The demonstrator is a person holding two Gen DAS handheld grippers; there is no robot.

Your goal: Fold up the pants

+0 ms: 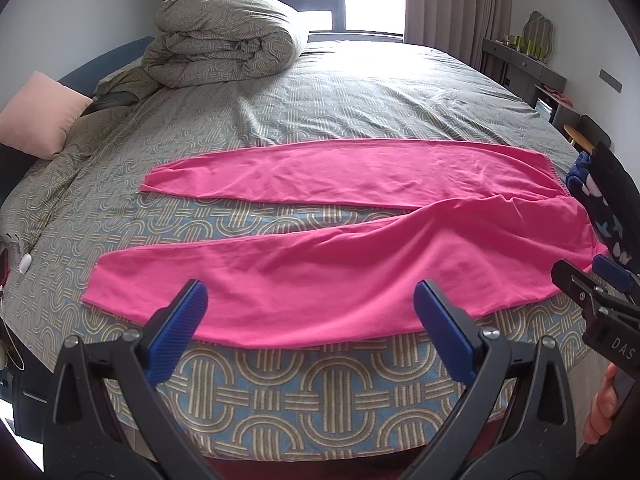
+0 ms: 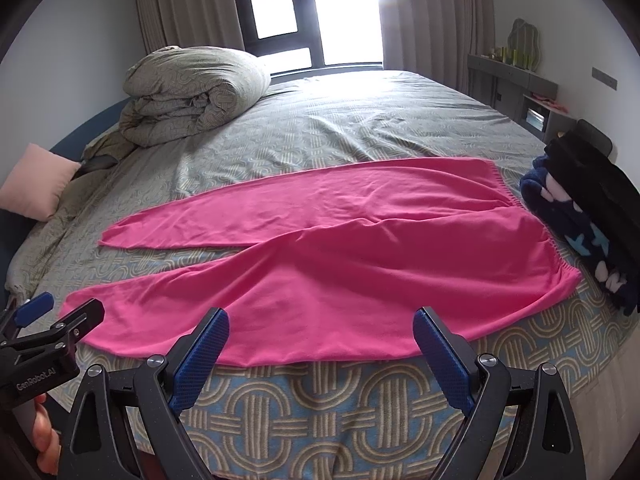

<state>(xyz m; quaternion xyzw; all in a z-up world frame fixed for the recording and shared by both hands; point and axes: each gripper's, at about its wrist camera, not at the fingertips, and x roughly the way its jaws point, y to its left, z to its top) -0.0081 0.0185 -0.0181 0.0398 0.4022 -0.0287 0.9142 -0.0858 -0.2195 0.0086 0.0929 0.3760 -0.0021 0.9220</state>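
Pink pants (image 1: pixel 328 272) lie spread flat on the bed, waistband to the right, both legs pointing left with a gap between them; they also show in the right wrist view (image 2: pixel 320 264). My left gripper (image 1: pixel 310 300) is open and empty, hovering just above the near leg's front edge. My right gripper (image 2: pixel 320 328) is open and empty, just above the near edge of the pants close to the hip. Each gripper shows at the edge of the other's view, the right one (image 1: pixel 592 280) and the left one (image 2: pixel 60 312).
The bed (image 1: pixel 320 392) has a patterned grey-gold cover. A rolled duvet (image 1: pixel 224 44) sits at the far left, a pink pillow (image 1: pixel 36 112) at the left edge. A dark blue and black clothes pile (image 2: pixel 584 208) lies right of the waistband. A dresser (image 2: pixel 516 76) stands against the right wall.
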